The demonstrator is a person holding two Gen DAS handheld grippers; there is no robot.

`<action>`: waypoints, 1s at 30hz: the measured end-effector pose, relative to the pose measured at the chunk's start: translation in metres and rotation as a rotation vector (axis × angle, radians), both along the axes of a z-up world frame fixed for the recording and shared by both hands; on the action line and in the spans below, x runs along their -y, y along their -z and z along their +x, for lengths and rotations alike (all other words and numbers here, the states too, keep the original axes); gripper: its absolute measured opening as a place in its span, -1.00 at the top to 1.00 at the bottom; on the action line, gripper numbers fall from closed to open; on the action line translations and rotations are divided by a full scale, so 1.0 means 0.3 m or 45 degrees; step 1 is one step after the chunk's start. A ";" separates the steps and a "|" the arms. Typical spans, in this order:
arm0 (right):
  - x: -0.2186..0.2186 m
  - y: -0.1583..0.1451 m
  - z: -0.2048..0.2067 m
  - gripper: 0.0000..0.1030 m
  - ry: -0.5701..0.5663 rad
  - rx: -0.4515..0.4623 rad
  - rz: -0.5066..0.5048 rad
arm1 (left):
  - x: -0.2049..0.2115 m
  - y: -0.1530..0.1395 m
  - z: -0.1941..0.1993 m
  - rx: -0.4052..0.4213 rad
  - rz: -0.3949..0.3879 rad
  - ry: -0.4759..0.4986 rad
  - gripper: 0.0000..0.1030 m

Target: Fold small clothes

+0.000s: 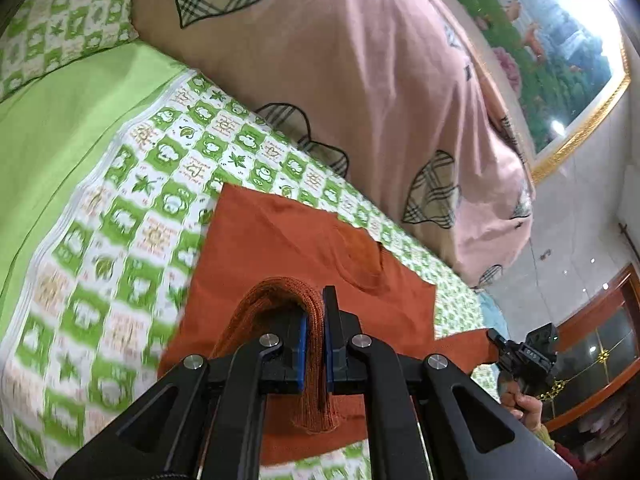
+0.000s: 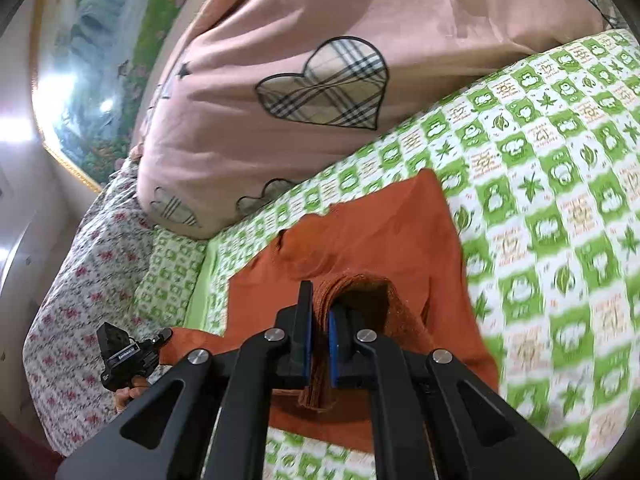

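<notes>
Rust-orange knit sweater (image 1: 280, 248) lies spread on the bed's green-and-white checked sheet (image 1: 132, 216), neckline (image 1: 360, 256) facing away from the cameras, toward the pink quilt.

Left gripper (image 1: 316, 320): fingers nearly closed, blue pads clamped on a bunched fold of the sweater's ribbed hem, which loops up and over the left pad. Hem lifted off the sheet here; rest of the garment flat below.

Right gripper (image 2: 320, 312): same state, fingers pinched almost shut on a thick wad of ribbed hem (image 2: 360, 292), fabric arching out to the right of the fingers. Sweater body (image 2: 380, 224) stretches ahead of it on the sheet, one sleeve (image 2: 192, 340) trailing left toward the bed edge.

Each wrist view catches the other gripper off to the side, held in a hand (image 1: 528, 404), low near the bed edge.

Pink quilt with plaid hearts (image 2: 320, 84) heaped beyond the sweater, not touching it. Plain green strip of sheet (image 1: 60, 128) far left. Floral pink-grey cover (image 2: 72, 280) at the bed's side. Gold-framed landscape painting (image 1: 560, 80) on the wall behind. Motion blur on the sheet in both views.
</notes>
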State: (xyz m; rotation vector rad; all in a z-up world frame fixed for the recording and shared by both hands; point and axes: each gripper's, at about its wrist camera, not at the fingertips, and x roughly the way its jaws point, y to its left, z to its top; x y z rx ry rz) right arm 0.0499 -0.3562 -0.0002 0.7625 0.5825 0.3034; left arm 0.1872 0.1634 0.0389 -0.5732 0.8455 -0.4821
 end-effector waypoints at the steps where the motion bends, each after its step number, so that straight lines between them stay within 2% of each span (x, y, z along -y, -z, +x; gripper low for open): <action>1: 0.008 0.005 0.025 0.86 0.005 -0.010 -0.007 | 0.003 0.011 0.021 -0.003 0.009 0.005 0.91; 13: 0.101 0.168 0.239 0.86 0.106 -0.188 -0.003 | 0.035 0.171 0.262 -0.096 0.059 -0.026 0.91; 18: 0.101 0.222 0.313 0.84 0.112 -0.289 -0.038 | 0.057 0.265 0.323 -0.177 0.168 -0.057 0.89; 21: 0.107 0.248 0.346 0.83 0.111 -0.362 -0.021 | 0.055 0.298 0.326 -0.220 0.186 -0.064 0.83; 24: 0.130 0.246 0.334 0.79 0.117 -0.377 0.017 | 0.051 0.278 0.287 -0.227 0.172 -0.053 0.48; 25: 0.142 0.240 0.315 0.72 0.131 -0.374 0.026 | 0.051 0.266 0.267 -0.225 0.175 -0.052 0.22; 26: 0.151 0.238 0.297 0.60 0.144 -0.370 0.034 | 0.051 0.254 0.243 -0.221 0.184 -0.053 0.04; 28: 0.166 0.223 0.250 0.36 0.196 -0.365 0.018 | 0.062 0.232 0.182 -0.209 0.192 -0.035 0.00; 30: 0.158 0.200 0.205 0.33 0.214 -0.345 -0.016 | 0.095 0.226 0.112 -0.221 0.178 0.015 0.00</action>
